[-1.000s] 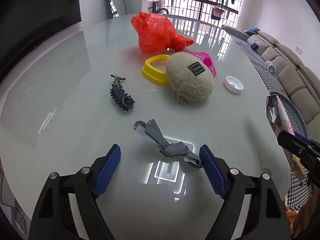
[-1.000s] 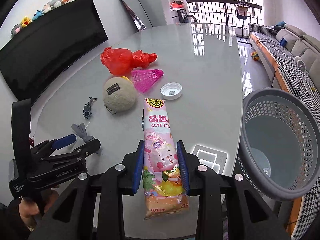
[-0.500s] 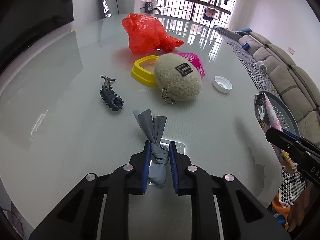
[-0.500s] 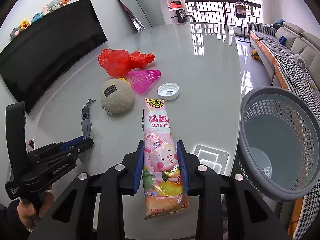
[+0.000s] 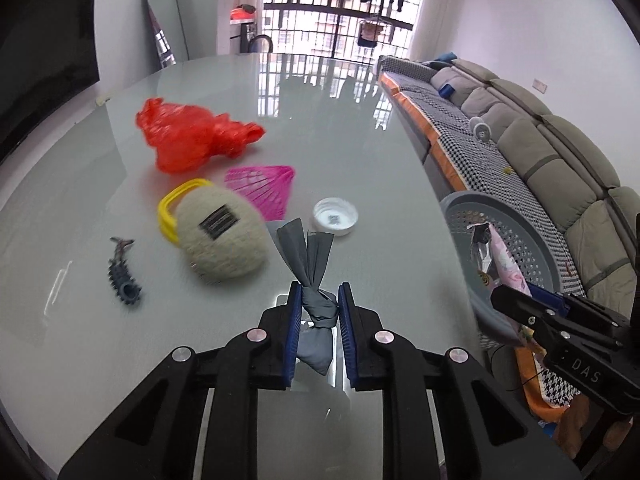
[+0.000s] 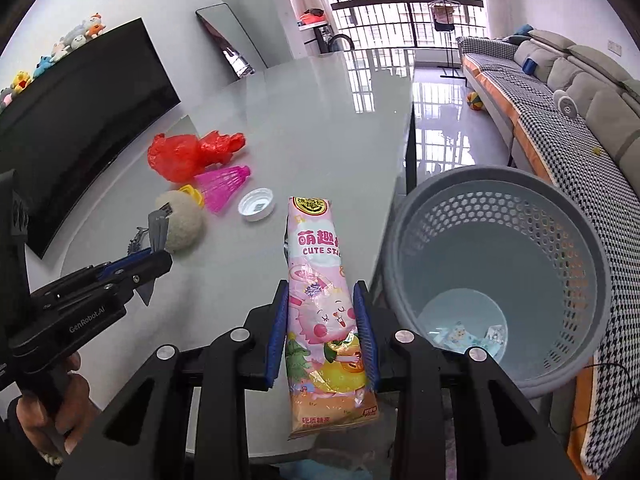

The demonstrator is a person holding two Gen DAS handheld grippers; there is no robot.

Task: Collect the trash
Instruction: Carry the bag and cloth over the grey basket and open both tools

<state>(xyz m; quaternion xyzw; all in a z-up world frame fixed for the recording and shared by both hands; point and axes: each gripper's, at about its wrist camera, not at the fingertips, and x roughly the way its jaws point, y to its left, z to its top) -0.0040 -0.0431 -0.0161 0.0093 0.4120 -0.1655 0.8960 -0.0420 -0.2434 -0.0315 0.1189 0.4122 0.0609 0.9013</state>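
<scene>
My left gripper [image 5: 319,300] is shut on a knotted grey strip of cloth [image 5: 310,276], lifted off the glass table [image 5: 360,152]; the same gripper [image 6: 156,258] shows at the left of the right wrist view. My right gripper [image 6: 322,292] is shut on a pink snack wrapper [image 6: 320,280] beside the grey perforated basket [image 6: 560,248], which stands off the table's right edge with a few scraps at its bottom. That wrapper [image 5: 500,260] hangs before the basket [image 5: 532,240] in the left wrist view.
On the table lie a red plastic bag [image 5: 192,140], a pink shuttlecock [image 5: 268,186], a white bottle cap [image 5: 335,217], a fuzzy beige pouch [image 5: 222,240] over a yellow ring [image 5: 170,208], and a small dark spiky toy [image 5: 124,276]. A sofa [image 5: 540,136] runs along the right.
The left gripper closed on the grey cloth strip, lifted it off the table and swung right toward the basket. The right gripper carried the wrapper right, closer to the basket.
</scene>
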